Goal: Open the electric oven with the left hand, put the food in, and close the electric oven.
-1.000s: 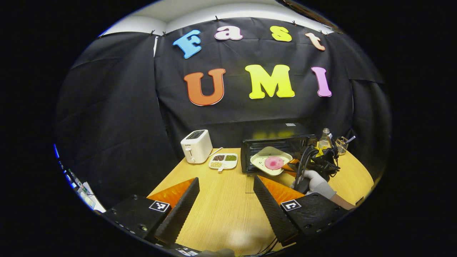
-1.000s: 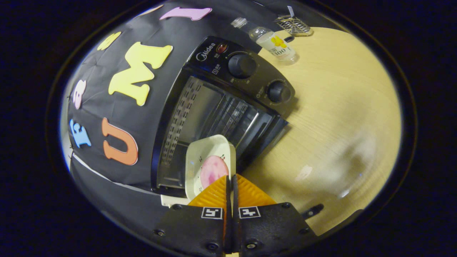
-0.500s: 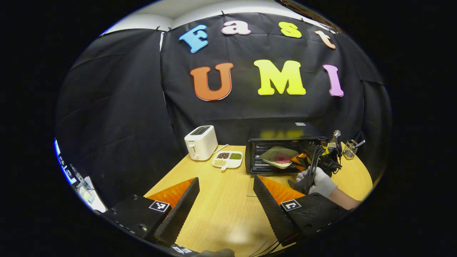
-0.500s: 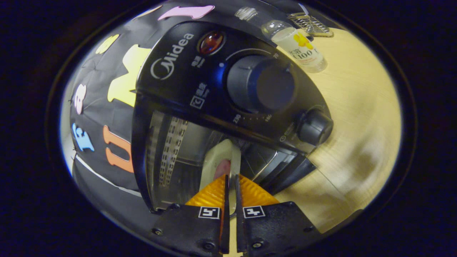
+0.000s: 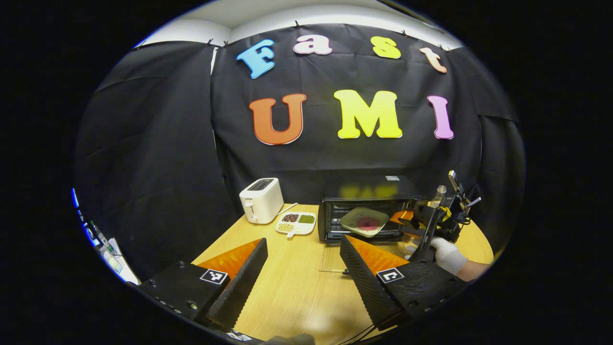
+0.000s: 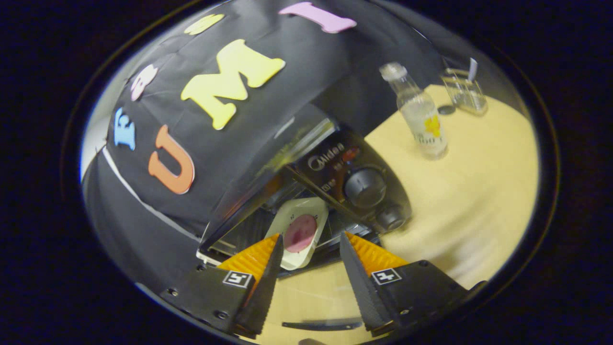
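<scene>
On the far right of the wooden table (image 5: 297, 287), the black oven (image 5: 366, 211) stands open with the plate (image 5: 364, 221) of pink food (image 5: 368, 223) resting in its mouth.
The right gripper (image 6: 309, 256) sits just in front of the plate, jaws spread and released, touching nothing; a gloved hand (image 5: 448, 254) holds it. The left gripper (image 5: 301, 268) hangs near over the table, well apart from the oven, jaws wide and empty. Left of the oven lie a divided dish (image 5: 295, 224) and a white toaster (image 5: 261, 200); to its right stands a bottle (image 6: 419, 115).
</scene>
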A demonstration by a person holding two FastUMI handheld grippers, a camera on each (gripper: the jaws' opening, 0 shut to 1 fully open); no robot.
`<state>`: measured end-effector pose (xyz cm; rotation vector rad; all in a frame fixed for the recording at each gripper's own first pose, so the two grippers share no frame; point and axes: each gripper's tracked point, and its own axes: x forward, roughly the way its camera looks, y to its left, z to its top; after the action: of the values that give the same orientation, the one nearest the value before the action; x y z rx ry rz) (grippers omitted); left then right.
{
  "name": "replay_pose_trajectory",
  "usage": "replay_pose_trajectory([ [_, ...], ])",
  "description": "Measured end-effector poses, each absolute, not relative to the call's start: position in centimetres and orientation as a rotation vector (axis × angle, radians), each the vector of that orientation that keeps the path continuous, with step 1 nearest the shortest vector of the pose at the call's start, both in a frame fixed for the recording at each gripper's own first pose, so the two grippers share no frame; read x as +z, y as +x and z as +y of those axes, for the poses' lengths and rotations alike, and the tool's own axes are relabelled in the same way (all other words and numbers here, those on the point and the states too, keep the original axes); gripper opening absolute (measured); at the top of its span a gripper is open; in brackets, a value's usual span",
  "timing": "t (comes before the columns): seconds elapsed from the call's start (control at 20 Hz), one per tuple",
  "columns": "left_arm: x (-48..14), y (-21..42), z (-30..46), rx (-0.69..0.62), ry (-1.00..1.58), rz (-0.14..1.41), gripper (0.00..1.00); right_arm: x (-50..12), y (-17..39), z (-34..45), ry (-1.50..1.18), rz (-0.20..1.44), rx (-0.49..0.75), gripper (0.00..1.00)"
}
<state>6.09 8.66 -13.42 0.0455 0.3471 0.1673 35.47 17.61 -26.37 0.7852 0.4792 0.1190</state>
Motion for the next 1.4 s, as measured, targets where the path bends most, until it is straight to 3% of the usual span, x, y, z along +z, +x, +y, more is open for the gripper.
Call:
replay_pose_trajectory([
  [0.05,-13.1,6.0,8.5,0.155,0.043,0.336,0.97,-25.1,34.3,17.0,0.729,0.462,0.126,0.76],
  [0.1,-12.7,5.8,8.3,0.144,0.043,0.326,0.97,-24.0,33.3,16.2,0.668,0.446,0.123,0.86],
  [0.2,-12.0,5.5,8.0,0.124,0.049,0.308,0.97,-21.3,30.8,14.3,0.573,0.407,0.107,0.94],
  [0.5,-10.7,3.6,7.8,0.050,0.035,0.255,0.97,-12.5,22.7,8.8,0.264,0.246,0.062,0.95],
  [0.55,-10.6,3.3,7.9,0.040,0.029,0.246,0.97,-11.1,20.9,8.1,0.223,0.225,0.044,0.99],
  [0.6,-10.6,3.0,7.9,0.029,0.024,0.239,0.97,-10.2,19.3,7.1,0.191,0.215,0.020,0.95],
  [0.95,-10.4,2.4,7.5,-0.006,0.038,0.206,0.97,-7.7,10.8,3.2,0.132,0.171,-0.044,0.96],
  [1.15,-12.0,2.6,5.1,-0.026,0.059,0.226,0.97,-7.1,8.9,0.3,0.103,0.154,-0.067,1.00],
  [1.4,-14.7,3.4,1.2,-0.038,0.041,0.275,0.97,-6.0,8.5,-2.3,0.037,0.151,-0.042,0.96],
])
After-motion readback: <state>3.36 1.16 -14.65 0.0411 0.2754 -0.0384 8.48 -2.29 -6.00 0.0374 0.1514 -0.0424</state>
